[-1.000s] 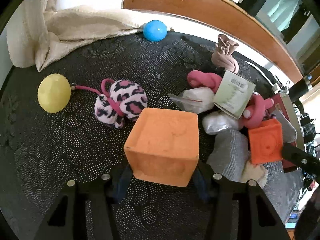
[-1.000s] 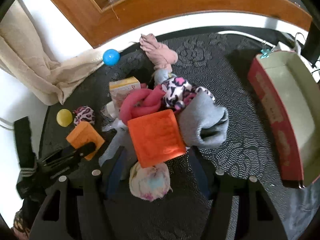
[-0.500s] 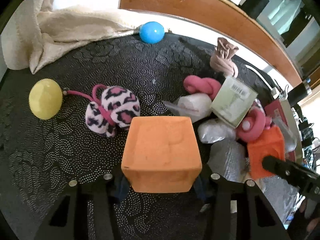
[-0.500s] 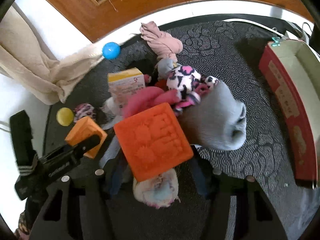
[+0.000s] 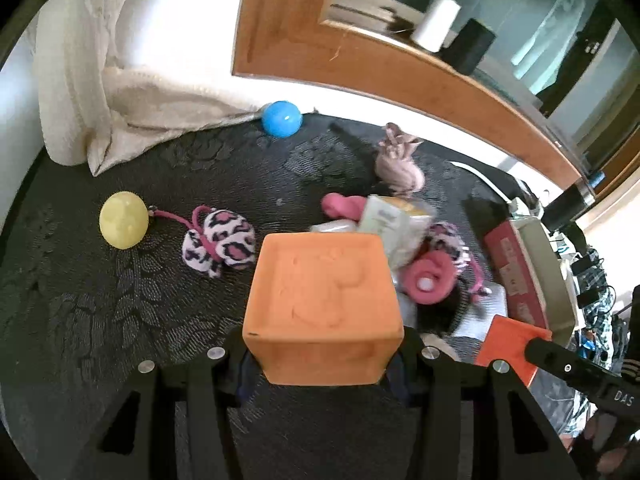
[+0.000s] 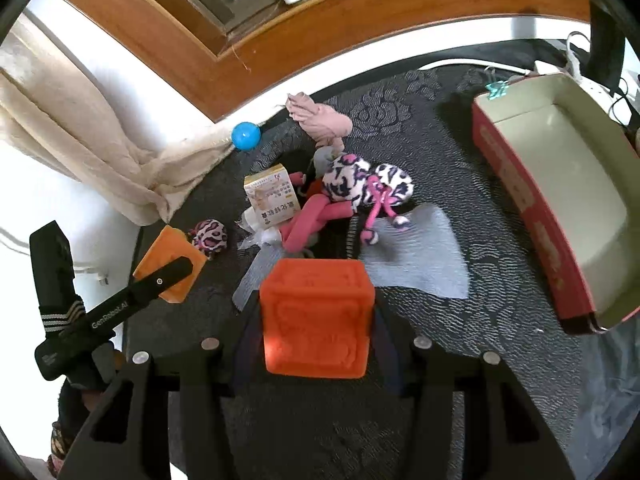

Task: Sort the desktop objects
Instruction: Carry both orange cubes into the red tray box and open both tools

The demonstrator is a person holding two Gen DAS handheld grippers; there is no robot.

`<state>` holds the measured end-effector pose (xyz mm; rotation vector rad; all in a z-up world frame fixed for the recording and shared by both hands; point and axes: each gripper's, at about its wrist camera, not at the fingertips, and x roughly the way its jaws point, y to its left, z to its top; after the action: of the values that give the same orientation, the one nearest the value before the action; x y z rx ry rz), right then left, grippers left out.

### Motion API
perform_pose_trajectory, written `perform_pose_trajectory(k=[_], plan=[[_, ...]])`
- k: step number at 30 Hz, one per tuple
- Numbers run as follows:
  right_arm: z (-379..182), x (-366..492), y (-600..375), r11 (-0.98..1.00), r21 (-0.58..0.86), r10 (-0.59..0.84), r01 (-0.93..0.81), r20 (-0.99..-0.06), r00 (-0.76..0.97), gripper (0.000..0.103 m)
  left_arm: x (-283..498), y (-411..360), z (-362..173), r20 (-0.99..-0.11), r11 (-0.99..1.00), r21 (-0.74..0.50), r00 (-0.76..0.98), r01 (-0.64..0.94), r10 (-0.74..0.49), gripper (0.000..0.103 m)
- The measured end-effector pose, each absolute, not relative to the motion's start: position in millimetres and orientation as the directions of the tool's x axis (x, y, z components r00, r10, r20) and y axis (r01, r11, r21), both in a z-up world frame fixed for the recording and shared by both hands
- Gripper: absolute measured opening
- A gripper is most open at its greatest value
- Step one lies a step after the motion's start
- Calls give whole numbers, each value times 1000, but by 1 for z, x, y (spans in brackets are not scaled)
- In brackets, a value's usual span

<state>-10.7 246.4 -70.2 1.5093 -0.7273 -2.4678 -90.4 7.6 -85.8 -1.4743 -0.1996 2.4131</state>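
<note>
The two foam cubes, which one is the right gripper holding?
The red-orange cube, darker than the pale orange cube in the left gripper; right gripper.

Dark patterned tabletop (image 5: 120, 320) bears balls, toys, box.

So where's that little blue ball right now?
The blue ball sits at the far edge of the dark mat, touching the cream cloth, left of the pile in both views.

white wall (image 5: 180, 20), wooden window frame (image 5: 280, 32)
</note>
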Motion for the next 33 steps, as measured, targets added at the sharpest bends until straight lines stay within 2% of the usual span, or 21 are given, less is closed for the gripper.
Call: perform_pose_trajectory(k=[10, 18, 28, 29, 32, 33], plan=[[-38, 35, 356, -881, 430, -239, -198, -765, -597, 54, -43, 76, -48, -823, -940, -265, -458, -215, 337, 53], [-41, 57, 428, -904, 340, -115, -259, -776, -620, 54, -25, 198, -27, -802, -899, -251, -443, -359, 401, 53], [-50, 53, 467, -930, 286, -91, -230, -786, -611, 56, -36, 313, -19, -787, -860, -194, -449, -473, 424, 54], [-50, 53, 469, -932, 282, -91, -227, -789, -608, 58, -39, 319, -20, -790, -861, -187, -449, -473, 419, 56], [-52, 54, 476, -931, 281, -85, -235, -790, -607, 64, -45, 329, -22, -789, -868, -179, -460, -464, 408, 78], [-52, 54, 480, -928, 284, -84, -240, -790, -607, 65, -45, 330, -21, -785, -869, -175, -467, -463, 407, 79]])
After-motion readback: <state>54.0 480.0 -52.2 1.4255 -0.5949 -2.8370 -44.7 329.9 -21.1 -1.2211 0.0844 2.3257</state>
